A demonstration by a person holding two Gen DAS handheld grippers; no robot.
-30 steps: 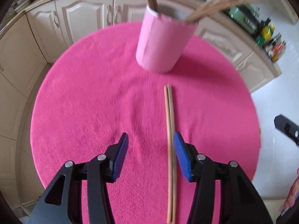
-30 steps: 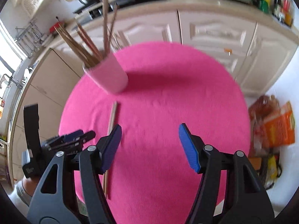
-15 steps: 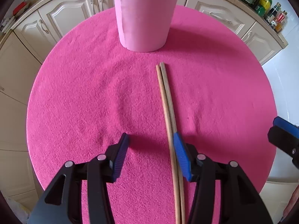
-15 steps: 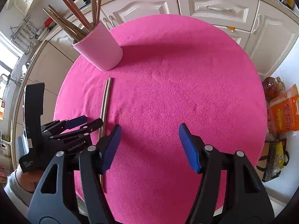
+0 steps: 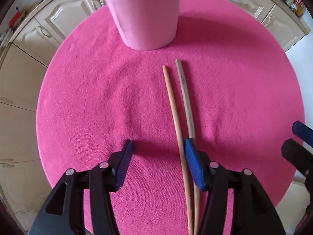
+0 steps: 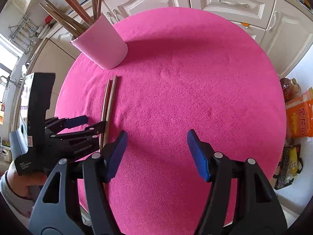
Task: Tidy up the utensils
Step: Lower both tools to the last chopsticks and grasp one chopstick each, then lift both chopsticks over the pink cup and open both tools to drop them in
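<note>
The left gripper (image 5: 157, 150), jaws just opening and gripping nothing, straddles one of two chopsticks (image 5: 177, 121) lying centre frame below the cup (image 5: 144, 15); it should shift right to take both. The right gripper (image 6: 156, 139) hangs open, empty
</note>
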